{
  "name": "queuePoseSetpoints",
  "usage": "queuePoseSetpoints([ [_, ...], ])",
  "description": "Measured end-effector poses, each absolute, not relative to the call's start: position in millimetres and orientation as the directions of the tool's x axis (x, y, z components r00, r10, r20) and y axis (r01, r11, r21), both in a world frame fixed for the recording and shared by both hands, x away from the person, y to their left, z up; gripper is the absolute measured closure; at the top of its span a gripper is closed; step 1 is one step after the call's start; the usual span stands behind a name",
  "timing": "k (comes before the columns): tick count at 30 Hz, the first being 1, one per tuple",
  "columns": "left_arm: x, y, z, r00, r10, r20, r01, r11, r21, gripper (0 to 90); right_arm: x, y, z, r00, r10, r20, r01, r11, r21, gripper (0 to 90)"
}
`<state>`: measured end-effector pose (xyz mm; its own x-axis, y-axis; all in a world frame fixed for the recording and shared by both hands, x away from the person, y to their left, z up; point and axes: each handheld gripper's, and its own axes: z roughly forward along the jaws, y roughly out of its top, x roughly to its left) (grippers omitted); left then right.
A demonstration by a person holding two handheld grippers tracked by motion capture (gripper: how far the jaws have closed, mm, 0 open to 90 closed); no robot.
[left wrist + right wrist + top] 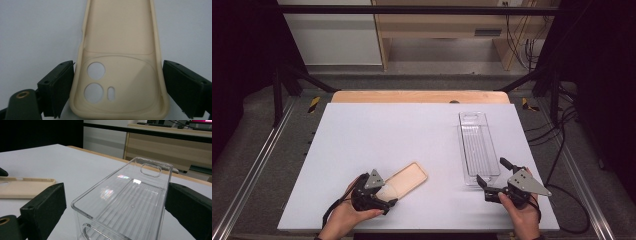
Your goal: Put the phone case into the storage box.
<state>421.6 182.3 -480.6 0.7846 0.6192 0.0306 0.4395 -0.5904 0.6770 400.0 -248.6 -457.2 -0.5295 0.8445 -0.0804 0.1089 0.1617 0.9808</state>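
1. My left gripper [117,87] straddled the camera end of the beige phone case [120,50], jaws wide, pads just beside its edges.
2. My right gripper [112,212] stood open around the clear bin [130,197].
3. Both things lay on the desk [377,130], well apart.

White table [387,130] on metal frame rails [252,165], wooden desk [442,25] at twelve o'clock, dangling cables [519,35] at one o'clock, grey floor [432,67].
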Motion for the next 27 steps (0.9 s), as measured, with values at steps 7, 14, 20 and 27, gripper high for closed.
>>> queuePoseSetpoints([
  [7,421,187,-475,0.783,0.617,0.070,0.402,-0.590,0.700,13.2,400,-250,-457,-0.528,0.845,-0.079,0.107,0.159,0.981,4.0],
  [14,421,192,-471,0.776,0.626,0.075,0.393,-0.573,0.719,13.2,400,-249,-456,-0.529,0.845,-0.078,0.106,0.157,0.982,4.0],
  [20,420,193,-466,0.768,0.637,0.066,0.398,-0.556,0.730,13.8,400,-250,-456,-0.530,0.845,-0.075,0.106,0.154,0.982,3.9],
  [27,419,194,-463,0.770,0.632,0.086,0.376,-0.559,0.739,14.6,400,-250,-456,-0.527,0.846,-0.075,0.104,0.151,0.983,3.9],
])
